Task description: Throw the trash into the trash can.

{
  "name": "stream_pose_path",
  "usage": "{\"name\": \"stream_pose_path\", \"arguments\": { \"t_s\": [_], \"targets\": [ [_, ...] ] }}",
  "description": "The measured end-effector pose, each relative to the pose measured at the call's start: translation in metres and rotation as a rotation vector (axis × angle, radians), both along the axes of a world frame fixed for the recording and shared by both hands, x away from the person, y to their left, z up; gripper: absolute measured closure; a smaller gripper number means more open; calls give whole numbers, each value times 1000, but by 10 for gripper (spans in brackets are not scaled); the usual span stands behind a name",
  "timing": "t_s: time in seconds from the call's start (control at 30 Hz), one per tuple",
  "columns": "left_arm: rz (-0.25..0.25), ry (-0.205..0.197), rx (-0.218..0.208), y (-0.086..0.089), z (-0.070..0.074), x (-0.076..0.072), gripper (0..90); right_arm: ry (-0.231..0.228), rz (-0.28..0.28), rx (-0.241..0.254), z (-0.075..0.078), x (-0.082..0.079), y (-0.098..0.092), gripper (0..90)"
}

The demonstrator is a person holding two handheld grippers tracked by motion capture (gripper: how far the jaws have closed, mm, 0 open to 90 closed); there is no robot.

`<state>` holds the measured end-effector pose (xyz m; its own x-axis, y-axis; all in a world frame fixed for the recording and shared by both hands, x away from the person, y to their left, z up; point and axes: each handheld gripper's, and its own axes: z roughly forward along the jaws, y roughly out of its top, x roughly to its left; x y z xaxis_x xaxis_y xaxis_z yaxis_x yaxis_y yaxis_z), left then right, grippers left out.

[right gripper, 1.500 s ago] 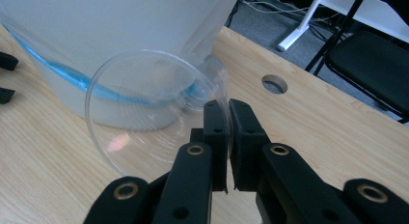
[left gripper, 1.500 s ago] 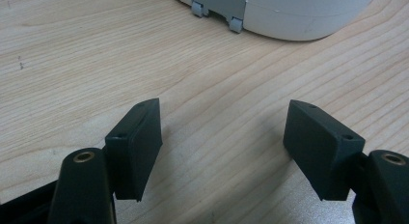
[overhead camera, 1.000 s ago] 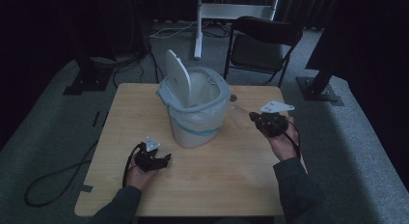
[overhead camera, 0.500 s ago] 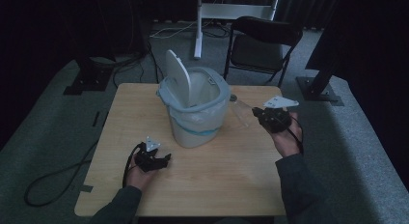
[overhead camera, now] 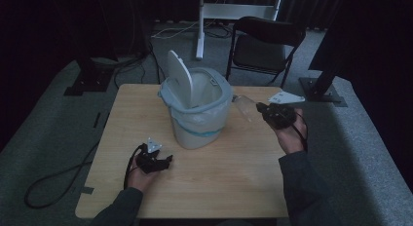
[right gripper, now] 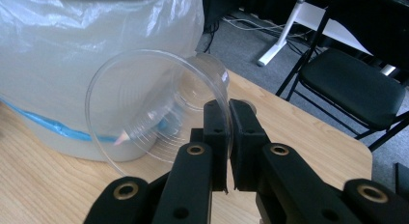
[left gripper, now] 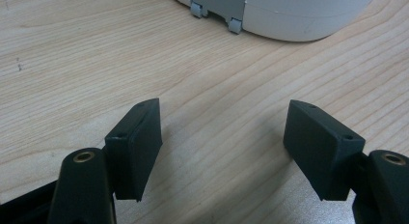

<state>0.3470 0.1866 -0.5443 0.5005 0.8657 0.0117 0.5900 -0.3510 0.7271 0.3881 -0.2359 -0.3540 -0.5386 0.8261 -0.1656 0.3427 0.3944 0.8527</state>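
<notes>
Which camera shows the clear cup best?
The right gripper view: the cup is close up, its rim pinched between the right hand-held gripper jaws. The high view shows the cup as a faint shape beside the bin.

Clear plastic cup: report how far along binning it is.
Done: bin lid stands open, and the right gripper has its jaws shut on the clear plastic cup's rim. In hand: cup held beside the bin. Left: carry it over the opening and release. Left gripper rests open on the table.
</notes>
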Motion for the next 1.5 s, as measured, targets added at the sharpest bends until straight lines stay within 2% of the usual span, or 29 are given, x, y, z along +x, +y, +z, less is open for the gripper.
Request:
{"name": "stream_pose_path", "arguments": {
  "t_s": [0.43, 1.5],
  "targets": [
    [1, 0, 1, 0, 0, 0, 301, -10, -10, 16, 5, 2, -2, 862],
    [-1, 1, 1, 0, 0, 0, 301, -70, -6, 33, 39, 8, 5, 862]
  ]
}}
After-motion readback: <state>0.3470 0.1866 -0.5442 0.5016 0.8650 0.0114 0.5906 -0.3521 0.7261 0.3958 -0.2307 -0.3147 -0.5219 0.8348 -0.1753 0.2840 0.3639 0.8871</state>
